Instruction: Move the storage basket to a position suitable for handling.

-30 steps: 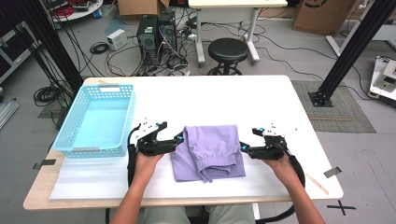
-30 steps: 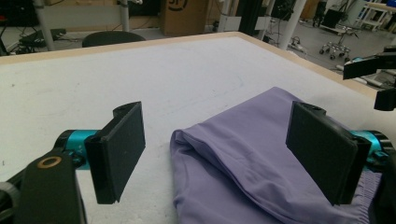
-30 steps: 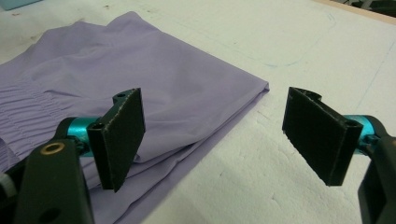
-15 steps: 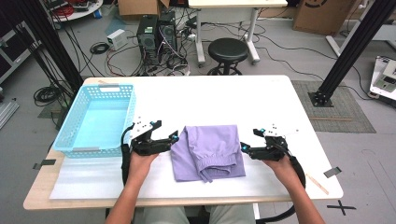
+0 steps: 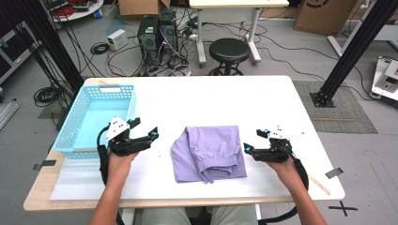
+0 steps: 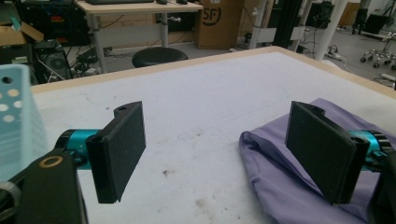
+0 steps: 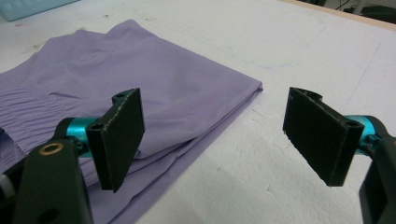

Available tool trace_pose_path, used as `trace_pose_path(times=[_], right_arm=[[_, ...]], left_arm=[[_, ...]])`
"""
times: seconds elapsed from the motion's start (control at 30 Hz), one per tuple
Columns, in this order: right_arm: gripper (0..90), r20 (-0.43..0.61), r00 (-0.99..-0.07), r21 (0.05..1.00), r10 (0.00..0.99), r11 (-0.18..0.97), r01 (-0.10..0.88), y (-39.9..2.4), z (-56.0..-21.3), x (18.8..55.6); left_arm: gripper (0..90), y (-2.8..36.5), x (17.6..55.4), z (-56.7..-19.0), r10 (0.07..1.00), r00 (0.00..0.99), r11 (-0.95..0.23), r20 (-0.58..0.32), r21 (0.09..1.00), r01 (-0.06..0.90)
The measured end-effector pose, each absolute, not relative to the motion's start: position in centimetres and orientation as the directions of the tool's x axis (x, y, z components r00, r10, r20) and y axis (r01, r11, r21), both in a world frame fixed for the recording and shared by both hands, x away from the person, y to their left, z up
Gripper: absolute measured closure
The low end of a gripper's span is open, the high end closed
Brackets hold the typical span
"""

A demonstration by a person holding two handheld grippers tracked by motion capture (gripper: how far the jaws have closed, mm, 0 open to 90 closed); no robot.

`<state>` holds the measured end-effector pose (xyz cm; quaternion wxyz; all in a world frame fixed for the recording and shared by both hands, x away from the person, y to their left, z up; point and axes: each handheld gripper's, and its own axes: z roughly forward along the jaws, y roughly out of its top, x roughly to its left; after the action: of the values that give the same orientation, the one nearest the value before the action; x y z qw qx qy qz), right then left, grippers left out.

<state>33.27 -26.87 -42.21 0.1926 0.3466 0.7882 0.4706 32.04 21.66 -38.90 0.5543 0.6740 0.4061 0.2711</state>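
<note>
The folded purple shorts (image 5: 209, 152) lie mid-table; the left gripper view cuts off their near edge. The left gripper (image 5: 152, 133), jaws spread wide and empty, has drawn back toward 9 o'clock beside the blue basket (image 5: 77, 140). The right gripper (image 5: 252, 142) stays at 3 o'clock, likewise spread.

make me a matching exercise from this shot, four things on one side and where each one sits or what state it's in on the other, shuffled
Things:
1. purple garment
2. blue basket
3. left gripper
4. black stool

Places or states:
A. on the floor beyond the table's far edge
B. folded at the middle of the table, between the two grippers
C. jaws open, held between the basket and the garment
D. on the table's left part, nothing in it

Pairs: 1-B, 2-D, 3-C, 4-A
</note>
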Motion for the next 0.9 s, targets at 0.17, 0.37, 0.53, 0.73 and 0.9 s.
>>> trace_pose_path(times=[0.17, 0.37, 0.53, 0.73, 0.9], right_arm=[[20.9, 0.021, -0.678, 0.876, 0.735, 0.313, 0.367, -27.0, -42.2, 33.1], [20.9, 0.039, -0.675, 0.878, 0.737, 0.297, 0.375, -27.2, -42.1, 33.0], [20.9, 0.051, -0.679, 0.889, 0.733, 0.277, 0.366, -27.5, -42.0, 32.9], [20.9, 0.048, -0.677, 0.888, 0.735, 0.28, 0.366, -27.5, -42.1, 32.8], [20.9, 0.042, -0.671, 0.888, 0.74, 0.281, 0.365, -27.5, -42.2, 32.8]], left_arm=[[20.2, 23.8, 31.6, -38.3, 0.848, 0.52, -0.032, -0.101, 0.97, 0.242], [20.2, 27.0, 31.3, -37.7, 0.855, 0.506, -0.007, -0.111, 0.974, 0.225], [20.2, 29.8, 31.0, -37.3, 0.882, 0.46, -0.002, -0.099, 0.977, 0.214], [20.2, 32.2, 31.1, -37.1, 0.904, 0.415, 0.022, -0.106, 0.979, 0.203], [21.8, 34.5, 31.1, -37.0, 0.921, 0.375, 0.022, -0.103, 0.976, 0.215]])
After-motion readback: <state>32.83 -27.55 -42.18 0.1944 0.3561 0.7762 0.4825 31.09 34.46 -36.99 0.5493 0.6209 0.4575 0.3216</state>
